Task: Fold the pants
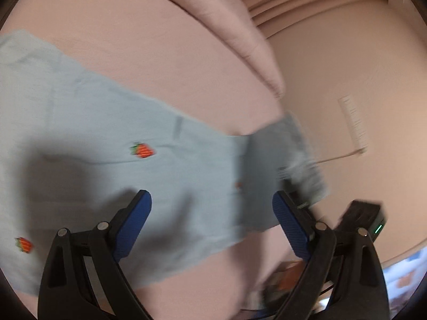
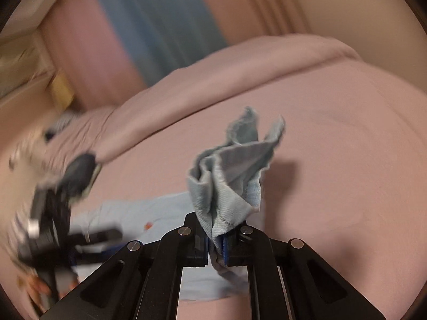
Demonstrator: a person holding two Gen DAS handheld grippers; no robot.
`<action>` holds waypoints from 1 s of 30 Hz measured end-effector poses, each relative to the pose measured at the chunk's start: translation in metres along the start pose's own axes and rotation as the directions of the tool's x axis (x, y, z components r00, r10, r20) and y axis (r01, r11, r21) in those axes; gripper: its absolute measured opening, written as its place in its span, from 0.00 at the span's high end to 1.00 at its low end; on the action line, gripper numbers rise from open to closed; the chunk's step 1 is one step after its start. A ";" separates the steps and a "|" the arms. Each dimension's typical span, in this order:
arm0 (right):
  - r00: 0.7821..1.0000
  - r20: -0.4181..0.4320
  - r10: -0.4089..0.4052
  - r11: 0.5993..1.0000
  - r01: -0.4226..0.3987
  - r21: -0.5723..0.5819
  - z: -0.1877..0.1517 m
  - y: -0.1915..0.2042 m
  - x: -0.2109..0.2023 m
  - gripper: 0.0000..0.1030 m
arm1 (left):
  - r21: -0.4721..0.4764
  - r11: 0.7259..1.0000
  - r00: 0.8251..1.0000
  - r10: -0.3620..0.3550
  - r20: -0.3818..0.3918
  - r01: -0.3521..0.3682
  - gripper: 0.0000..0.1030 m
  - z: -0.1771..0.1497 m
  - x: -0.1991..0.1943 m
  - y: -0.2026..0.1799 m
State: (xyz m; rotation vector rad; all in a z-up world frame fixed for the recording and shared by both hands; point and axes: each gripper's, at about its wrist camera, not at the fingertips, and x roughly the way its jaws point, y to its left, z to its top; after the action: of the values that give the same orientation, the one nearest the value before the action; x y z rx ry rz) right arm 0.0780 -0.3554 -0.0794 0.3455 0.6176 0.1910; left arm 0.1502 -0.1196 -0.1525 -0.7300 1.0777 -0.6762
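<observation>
Pants (image 1: 106, 133) of pale blue with small strawberry marks lie spread on the pink bedsheet (image 1: 173, 53). Over them the left gripper (image 1: 212, 226) hovers with its jaws spread wide and nothing between the blue pads. The right gripper (image 2: 217, 250) is pressed together on a bunched edge of the fabric, lifting it off the sheet.

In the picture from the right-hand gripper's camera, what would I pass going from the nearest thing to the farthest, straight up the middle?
right gripper pinching the cloth → bunched-up end of the light blue pants → flat pink bed sheet → rolled pink blanket → blurred blue and pink curtains.
</observation>
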 end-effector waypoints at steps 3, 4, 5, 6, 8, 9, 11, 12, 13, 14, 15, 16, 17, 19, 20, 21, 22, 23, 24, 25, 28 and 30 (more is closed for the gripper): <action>0.999 -0.025 0.022 0.989 -0.026 -0.142 -0.014 0.039 0.012 0.91 | -0.038 0.996 0.997 -0.079 0.005 0.079 0.09 0.000 -0.003 0.000; 0.999 -0.037 0.020 0.983 -0.026 -0.182 -0.019 0.049 0.017 0.91 | -0.059 0.992 0.994 -0.110 0.007 0.110 0.08 0.002 -0.002 0.002; 0.999 -0.049 0.017 0.974 -0.027 -0.227 -0.025 0.061 0.023 0.91 | -0.074 0.989 0.991 -0.132 0.004 0.132 0.08 0.001 -0.003 0.004; 0.998 -0.064 0.020 0.962 -0.037 -0.271 -0.031 0.073 0.028 0.91 | -0.085 0.985 0.988 -0.153 -0.003 0.152 0.07 0.002 -0.006 0.008; 0.996 -0.086 0.021 0.943 -0.048 -0.328 -0.039 0.090 0.037 0.91 | -0.118 0.981 0.987 -0.155 -0.029 0.151 0.07 0.003 0.001 0.017; 0.995 -0.095 0.024 0.932 -0.056 -0.359 -0.044 0.098 0.039 0.91 | -0.142 0.979 0.987 -0.154 -0.041 0.147 0.07 0.005 0.005 0.023; 0.995 -0.099 0.020 0.907 -0.060 -0.416 -0.050 0.113 0.042 0.91 | -0.189 0.971 0.985 -0.160 -0.056 0.147 0.15 0.007 0.005 0.034; 0.995 -0.099 0.011 0.890 -0.055 -0.452 -0.054 0.121 0.043 0.91 | -0.206 0.967 0.985 -0.162 -0.051 0.148 0.22 0.010 0.007 0.038; 0.996 -0.094 0.005 0.875 -0.050 -0.481 -0.056 0.128 0.043 0.91 | -0.208 0.967 0.986 -0.158 -0.043 0.146 0.44 0.011 0.004 0.041; 0.996 -0.088 0.000 0.863 -0.044 -0.504 -0.058 0.133 0.043 0.91 | -0.192 0.972 0.989 -0.142 -0.035 0.133 0.62 0.013 -0.001 0.042; 0.997 -0.080 -0.010 0.846 -0.034 -0.532 -0.060 0.138 0.042 0.91 | -0.178 0.976 0.990 -0.135 -0.027 0.128 0.69 0.014 -0.007 0.044; 0.997 -0.076 -0.016 0.836 -0.029 -0.548 -0.061 0.141 0.042 0.91 | -0.150 0.982 0.994 -0.113 -0.007 0.111 0.75 0.016 -0.015 0.043; 0.997 -0.075 -0.017 0.827 -0.028 -0.561 -0.063 0.146 0.042 0.91 | -0.133 0.986 0.995 -0.097 0.005 0.097 0.78 0.018 -0.021 0.042; 0.997 -0.081 -0.004 0.815 -0.044 -0.578 -0.066 0.157 0.044 0.91 | -0.084 0.994 0.997 -0.061 0.040 0.064 0.84 0.023 -0.034 0.038; 0.997 -0.082 0.002 0.808 -0.050 -0.587 -0.066 0.162 0.044 0.91 | -0.067 0.997 0.998 -0.046 0.051 0.049 0.85 0.024 -0.040 0.038; 0.997 -0.080 0.012 0.795 -0.058 -0.604 -0.068 0.170 0.044 0.91 | -0.053 0.998 0.998 -0.034 0.061 0.037 0.86 0.026 -0.046 0.040; 0.997 -0.079 0.019 0.786 -0.063 -0.615 -0.069 0.177 0.047 0.91 | -0.039 0.999 0.997 -0.021 0.073 0.024 0.86 0.027 -0.052 0.041; 0.996 -0.079 0.028 0.777 -0.071 -0.625 -0.071 0.184 0.050 0.91 | -0.025 1.000 0.996 0.003 0.088 -0.001 0.86 0.028 -0.059 0.044; 0.996 -0.085 0.040 0.767 -0.086 -0.636 -0.073 0.194 0.052 0.91 | -0.020 1.000 0.995 0.017 0.098 -0.015 0.86 0.030 -0.062 0.046; 0.995 -0.090 0.051 0.761 -0.097 -0.641 -0.076 0.200 0.053 0.91 | -0.019 0.999 0.994 0.029 0.109 -0.027 0.87 0.032 -0.067 0.049; 0.991 -0.110 0.081 0.740 -0.134 -0.659 -0.079 0.220 0.062 0.91 | -0.030 0.997 0.988 0.070 0.140 -0.066 0.90 0.036 -0.081 0.060; 0.987 -0.128 0.093 0.725 -0.155 -0.671 -0.084 0.233 0.069 0.91 | -0.041 0.994 0.984 0.106 0.145 -0.101 0.90 0.040 -0.086 0.070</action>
State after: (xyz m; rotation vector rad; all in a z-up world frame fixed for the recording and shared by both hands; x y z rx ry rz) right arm 0.0665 -0.0987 -0.0934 -0.3453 0.5670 0.5492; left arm 0.1690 -0.0030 -0.1511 -0.7361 0.9866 -0.5089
